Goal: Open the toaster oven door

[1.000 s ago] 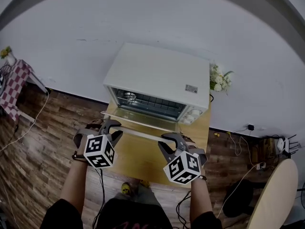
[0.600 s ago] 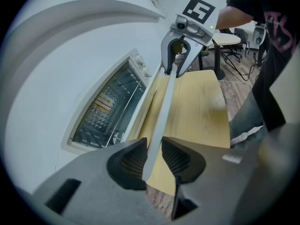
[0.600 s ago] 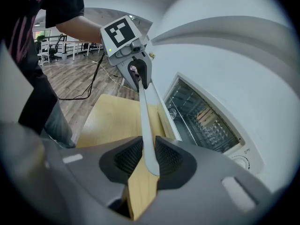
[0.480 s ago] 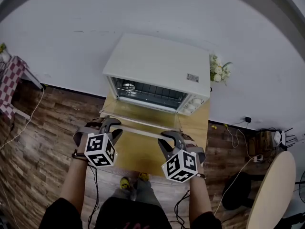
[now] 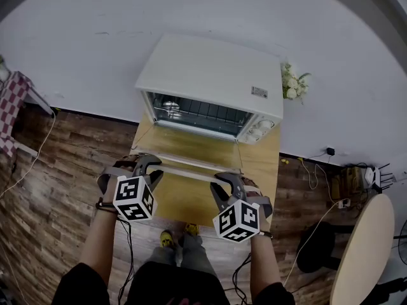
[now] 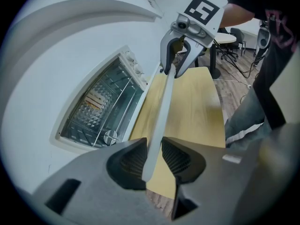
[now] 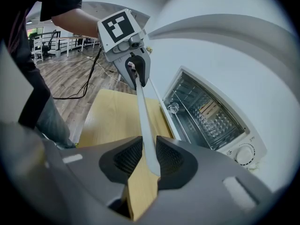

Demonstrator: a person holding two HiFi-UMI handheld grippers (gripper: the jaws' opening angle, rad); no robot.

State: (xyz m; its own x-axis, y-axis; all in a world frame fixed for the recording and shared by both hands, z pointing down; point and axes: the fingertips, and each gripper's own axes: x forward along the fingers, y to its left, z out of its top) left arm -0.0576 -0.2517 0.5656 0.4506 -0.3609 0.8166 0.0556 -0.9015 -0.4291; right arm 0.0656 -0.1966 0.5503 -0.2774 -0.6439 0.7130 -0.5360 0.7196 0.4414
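A white toaster oven (image 5: 210, 75) stands at the back of a small wooden table (image 5: 262, 165). Its glass door (image 5: 191, 150) hangs far down, and the rack inside (image 6: 101, 104) shows. The door's pale handle bar (image 5: 187, 172) runs across in front. My left gripper (image 5: 147, 164) is shut on the bar's left end, my right gripper (image 5: 224, 180) on its right end. In the left gripper view the handle bar (image 6: 161, 111) passes between my left gripper's (image 6: 152, 156) pads. In the right gripper view the handle bar (image 7: 143, 121) is pinched in my right gripper (image 7: 150, 156).
White flowers (image 5: 291, 88) stand by the wall to the right of the oven. Two control knobs (image 5: 257, 132) sit at the oven's right front. Cables lie on the wood floor (image 5: 318, 189); a round table (image 5: 365, 246) is at the right, a checked cloth (image 5: 9, 116) at the left.
Both grippers have moved down and toward me with the handle bar. The door has swung further open, and more of the oven's inside shows.
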